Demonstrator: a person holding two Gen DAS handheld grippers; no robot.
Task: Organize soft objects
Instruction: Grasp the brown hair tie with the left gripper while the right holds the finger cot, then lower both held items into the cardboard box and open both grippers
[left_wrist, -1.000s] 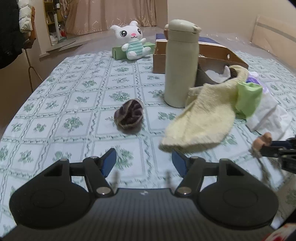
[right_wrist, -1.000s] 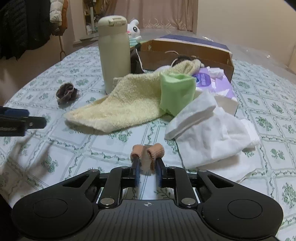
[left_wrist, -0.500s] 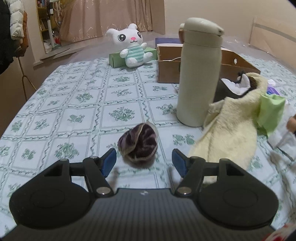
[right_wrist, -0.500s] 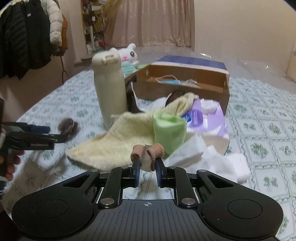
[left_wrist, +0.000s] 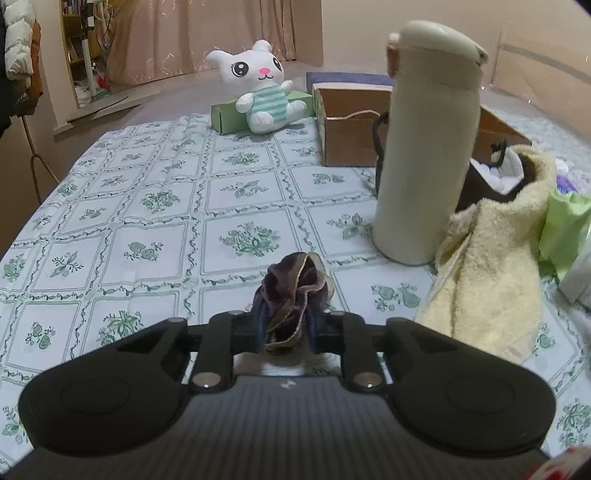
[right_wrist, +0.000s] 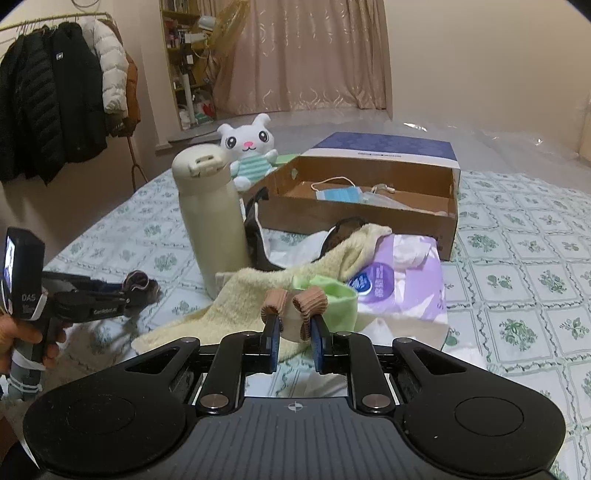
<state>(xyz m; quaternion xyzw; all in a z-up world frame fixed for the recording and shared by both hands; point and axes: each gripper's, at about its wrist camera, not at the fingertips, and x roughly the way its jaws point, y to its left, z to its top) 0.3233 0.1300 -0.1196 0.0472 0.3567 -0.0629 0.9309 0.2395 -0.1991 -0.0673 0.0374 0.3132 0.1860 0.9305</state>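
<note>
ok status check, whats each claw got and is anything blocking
Left claw just closed on the purple scrunchie. Right claw shut on the tan scrunchie. Cardboard box open ahead; flask and yellow towel crowd the route.

Right gripper (right_wrist: 293, 334) held a tan knitted piece (right_wrist: 293, 306), pads pressed on it, both ends sticking up above the jaws. Far of it: yellow towel (right_wrist: 236, 299), green cloth (right_wrist: 332, 295), purple tissue pack (right_wrist: 402, 284) to the right. Cream flask (right_wrist: 212, 218) upright at left-centre; open cardboard box (right_wrist: 369, 199) farther right, blue mask (right_wrist: 338, 194) inside. At left, left gripper (right_wrist: 127, 297), jaws just closing, gripped a dark scrunchie (right_wrist: 138, 282) on the surface (right_wrist: 517, 258).
</note>
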